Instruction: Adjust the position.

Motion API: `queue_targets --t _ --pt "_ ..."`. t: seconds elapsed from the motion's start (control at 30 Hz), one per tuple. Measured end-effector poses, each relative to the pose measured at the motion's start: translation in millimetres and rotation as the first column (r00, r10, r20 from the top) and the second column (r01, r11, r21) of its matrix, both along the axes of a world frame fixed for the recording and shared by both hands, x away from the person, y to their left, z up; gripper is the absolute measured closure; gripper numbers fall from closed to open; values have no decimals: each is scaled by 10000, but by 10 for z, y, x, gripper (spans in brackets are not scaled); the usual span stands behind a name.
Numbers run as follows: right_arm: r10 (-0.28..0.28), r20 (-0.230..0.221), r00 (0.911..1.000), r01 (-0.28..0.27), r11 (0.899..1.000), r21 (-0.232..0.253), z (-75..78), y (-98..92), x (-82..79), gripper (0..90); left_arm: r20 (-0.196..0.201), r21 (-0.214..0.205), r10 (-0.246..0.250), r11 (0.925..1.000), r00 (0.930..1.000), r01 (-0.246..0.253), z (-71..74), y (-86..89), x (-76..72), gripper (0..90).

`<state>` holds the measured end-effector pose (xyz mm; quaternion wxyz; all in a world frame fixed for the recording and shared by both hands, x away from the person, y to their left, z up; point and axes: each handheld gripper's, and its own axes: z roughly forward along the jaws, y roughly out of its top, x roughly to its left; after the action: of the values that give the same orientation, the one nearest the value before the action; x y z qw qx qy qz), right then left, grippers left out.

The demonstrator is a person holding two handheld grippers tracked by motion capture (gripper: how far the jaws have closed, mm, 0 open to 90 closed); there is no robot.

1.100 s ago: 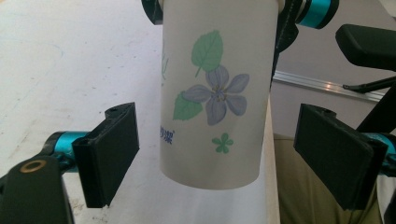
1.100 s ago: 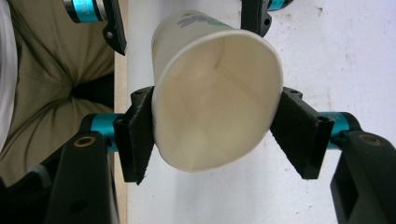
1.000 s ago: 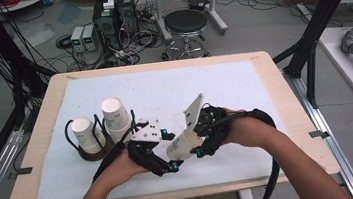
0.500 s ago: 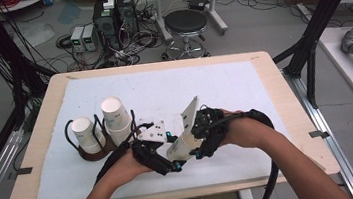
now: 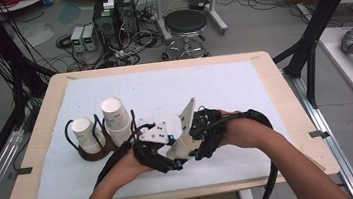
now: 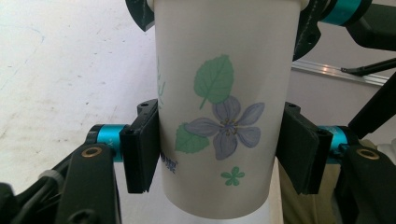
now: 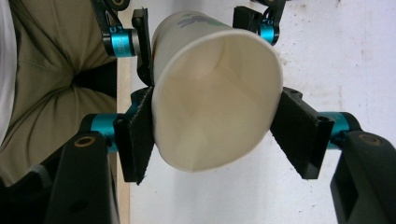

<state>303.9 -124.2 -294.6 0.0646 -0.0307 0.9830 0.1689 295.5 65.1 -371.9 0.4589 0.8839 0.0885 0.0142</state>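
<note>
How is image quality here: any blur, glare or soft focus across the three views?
High view: soft and grainy, even light, no glare; the paper cup between both grippers is small and blurred. Left gripper view: cup's flower print sharp, table behind washed out pale. Right gripper view: cup mouth slightly soft, shaded inside, jaws dark with little detail.

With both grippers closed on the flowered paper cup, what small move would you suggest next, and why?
Probably open the right gripper: its pads squeeze the open rim of the white flowered paper cup oval, while the left gripper, whose jaws have just closed, now clamps the cup's body and can carry it alone.
</note>
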Motion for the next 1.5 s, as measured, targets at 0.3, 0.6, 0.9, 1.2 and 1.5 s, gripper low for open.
queue_targets --t 0.3,0.6,0.9,1.2,1.5 --pt "140 -72 9999 -141 9998 -156 -27 22 -9 352 -129 95 -139 9999 9998 140 -34 -22 -2 377" --pt "-474 -532 9975 530 9927 1085 -37 -57 27 271 -367 -454 83 9989 9993 -99 -90 16 -6 371" --pt "-1840 -889 9789 2044 8818 4250 1 -431 80 230 -466 -1547 1110 9810 9927 -1169 -237 142 33 346" --pt "-3630 -1270 9231 3677 7361 5683 -175 -926 66 222 -353 -2787 2366 9307 9710 -2369 -386 311 41 336" --pt "-5077 -1341 8510 4804 6497 5892 -601 -1322 -15 222 -462 -3908 3039 8712 9516 -2972 -473 438 45 332"
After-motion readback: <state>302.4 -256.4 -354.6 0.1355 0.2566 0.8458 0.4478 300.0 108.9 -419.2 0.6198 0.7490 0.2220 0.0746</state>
